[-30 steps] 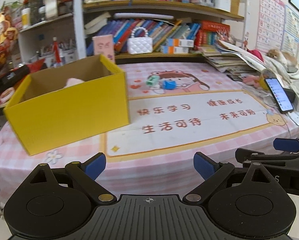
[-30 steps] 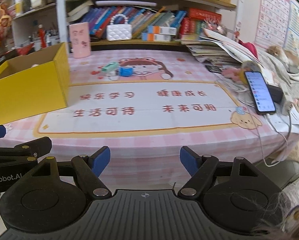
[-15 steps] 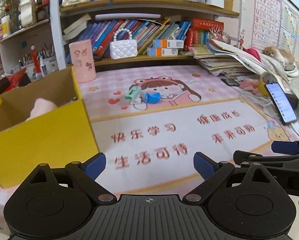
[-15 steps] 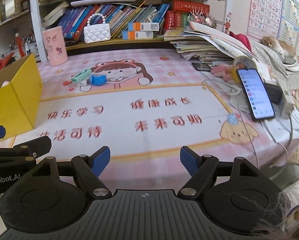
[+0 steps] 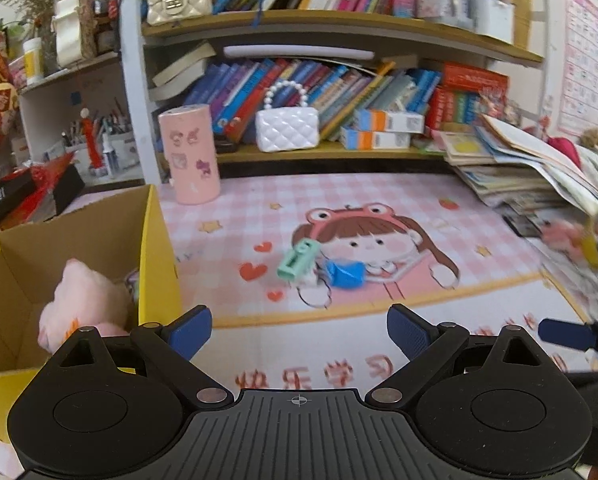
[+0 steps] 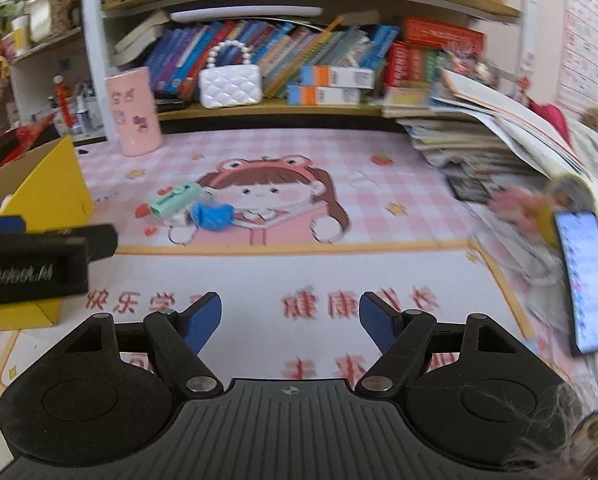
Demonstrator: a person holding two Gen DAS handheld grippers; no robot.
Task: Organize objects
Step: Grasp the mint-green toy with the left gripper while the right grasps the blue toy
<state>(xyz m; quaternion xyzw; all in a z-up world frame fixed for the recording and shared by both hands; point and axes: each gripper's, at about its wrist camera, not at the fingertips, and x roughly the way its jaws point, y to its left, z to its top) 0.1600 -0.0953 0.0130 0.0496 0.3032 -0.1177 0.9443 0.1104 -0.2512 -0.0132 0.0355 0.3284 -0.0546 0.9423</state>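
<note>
Both my left claw (image 5: pixel 299 334) and right claw (image 6: pixel 290 322) hang spread and empty above the worktop (image 5: pixel 379 344). The mint-green stamp-like block (image 5: pixel 298 261) lies touching a blue crumpled piece (image 5: pixel 346 274) ahead, with the yellow cardboard box (image 5: pixel 155 248) at left holding a pink plush toy (image 5: pixel 79 304).

Left hand-held gripper (image 5: pixel 299 330) – black ribbed body, blue pads (image 5: pixel 190 330), brass screws (image 5: pixel 210 394), round discs.

My bench (image 5: pixel 399 200) has a pink checked cloth. At twelve o'clock a wooden shelf (image 5: pixel 339 26) is full of books. A chart (image 5: pixel 587 60) hangs at two o'clock.
</note>
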